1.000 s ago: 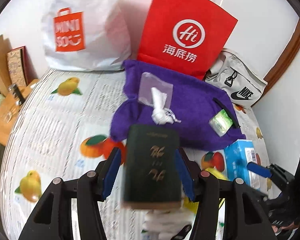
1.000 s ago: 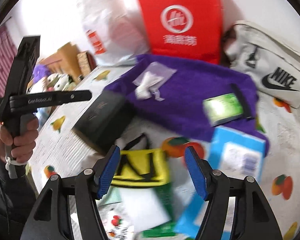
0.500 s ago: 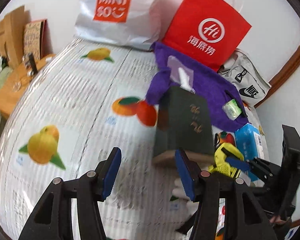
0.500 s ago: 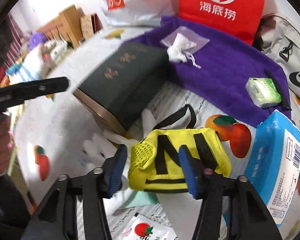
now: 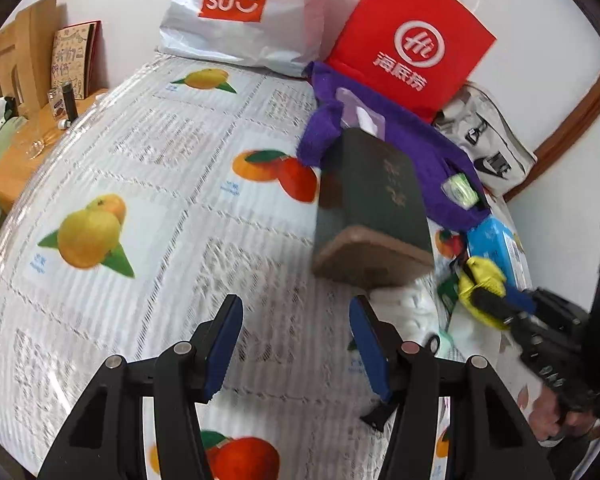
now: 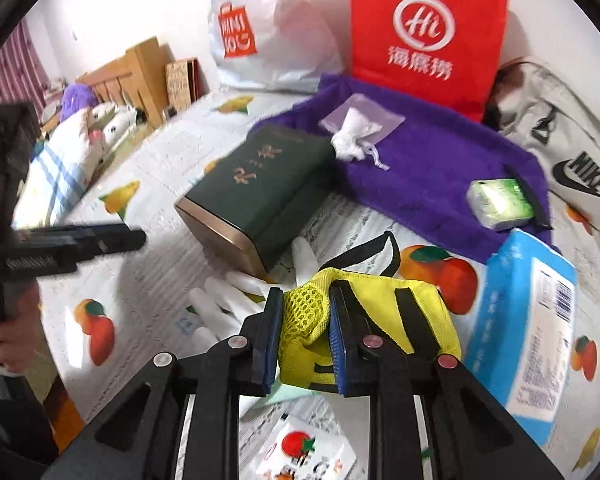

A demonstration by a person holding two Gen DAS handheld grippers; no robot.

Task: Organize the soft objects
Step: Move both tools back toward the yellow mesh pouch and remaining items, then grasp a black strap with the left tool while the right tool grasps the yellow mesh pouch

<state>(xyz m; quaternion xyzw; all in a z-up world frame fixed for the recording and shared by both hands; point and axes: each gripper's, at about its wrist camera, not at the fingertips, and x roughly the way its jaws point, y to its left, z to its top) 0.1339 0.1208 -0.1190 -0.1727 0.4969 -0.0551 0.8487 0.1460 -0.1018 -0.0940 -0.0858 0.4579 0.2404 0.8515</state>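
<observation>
A fruit-print sheet [image 5: 148, 168] covers the bed, with a white bag [image 6: 268, 28] and a red bag [image 6: 424, 32] at the far end and a purple towel [image 6: 440, 160] spread just in front of them. Near the towel's left edge lies a green box [image 6: 256, 184], with a blue pack [image 6: 528, 320] to the right and a yellow pouch [image 6: 384, 320] between them, over a white glove [image 6: 224, 300]. The right gripper [image 6: 302, 340] is clamped on the pouch's mesh corner, while the left gripper [image 5: 296, 344] hangs wide open and empty above bare sheet, near and left of the box.
</observation>
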